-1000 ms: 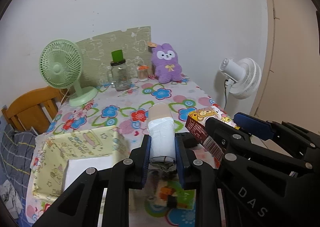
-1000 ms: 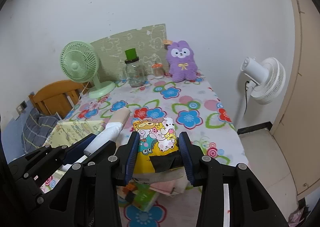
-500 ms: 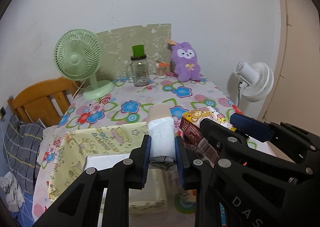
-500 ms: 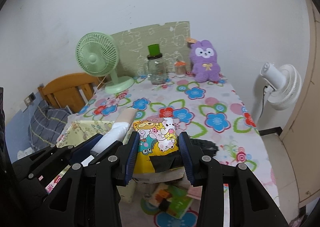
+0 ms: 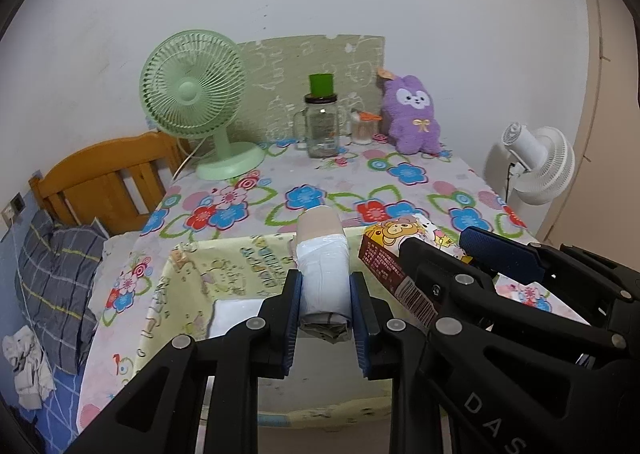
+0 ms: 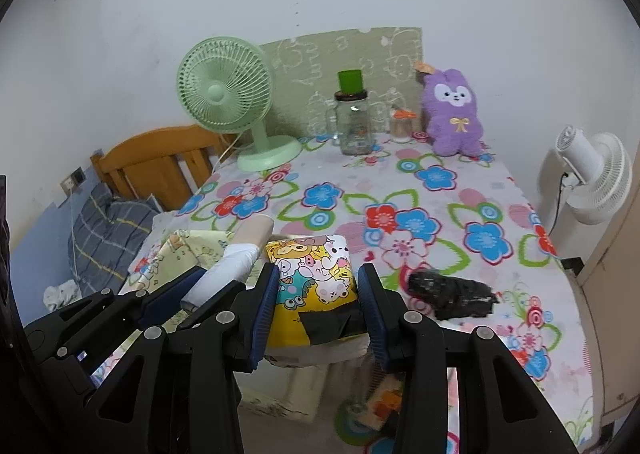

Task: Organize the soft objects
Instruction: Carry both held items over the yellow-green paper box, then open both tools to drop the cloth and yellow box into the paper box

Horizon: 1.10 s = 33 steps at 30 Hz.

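While we look left to right, the yellow fabric box [image 5: 192,294] sits soft and open-topped on the flowered tablecloth [image 5: 404,173]. Above it our left gripper [image 5: 325,294] has its jaws narrowed tight on a white cloth roll [image 5: 324,278] with a beige end. Just beside it, our right gripper [image 6: 316,294], jaws wider, clamps a glossy cartoon-printed packet [image 6: 316,274]
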Motion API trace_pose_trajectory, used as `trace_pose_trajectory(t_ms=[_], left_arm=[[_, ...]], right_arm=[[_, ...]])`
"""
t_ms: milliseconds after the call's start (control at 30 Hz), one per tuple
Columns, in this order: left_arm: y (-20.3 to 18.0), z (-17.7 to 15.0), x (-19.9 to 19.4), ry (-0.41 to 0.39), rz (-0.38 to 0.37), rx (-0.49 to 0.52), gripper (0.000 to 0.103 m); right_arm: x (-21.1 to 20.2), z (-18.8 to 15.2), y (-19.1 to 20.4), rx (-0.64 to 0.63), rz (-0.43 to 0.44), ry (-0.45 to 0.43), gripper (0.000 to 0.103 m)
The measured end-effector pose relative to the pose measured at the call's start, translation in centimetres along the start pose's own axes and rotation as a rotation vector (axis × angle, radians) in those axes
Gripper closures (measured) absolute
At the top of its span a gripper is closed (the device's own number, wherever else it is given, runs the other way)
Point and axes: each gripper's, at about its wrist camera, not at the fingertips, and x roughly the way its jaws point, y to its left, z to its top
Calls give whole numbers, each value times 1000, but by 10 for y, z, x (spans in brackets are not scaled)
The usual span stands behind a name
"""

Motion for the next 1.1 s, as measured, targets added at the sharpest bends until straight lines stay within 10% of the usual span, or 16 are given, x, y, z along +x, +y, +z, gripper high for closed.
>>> trace_pose_trajectory(t_ms=[1100], left_arm=[[76,-27,66,177,48,-67,77]], right_arm=[[99,-13,59,-94,11,163,45]])
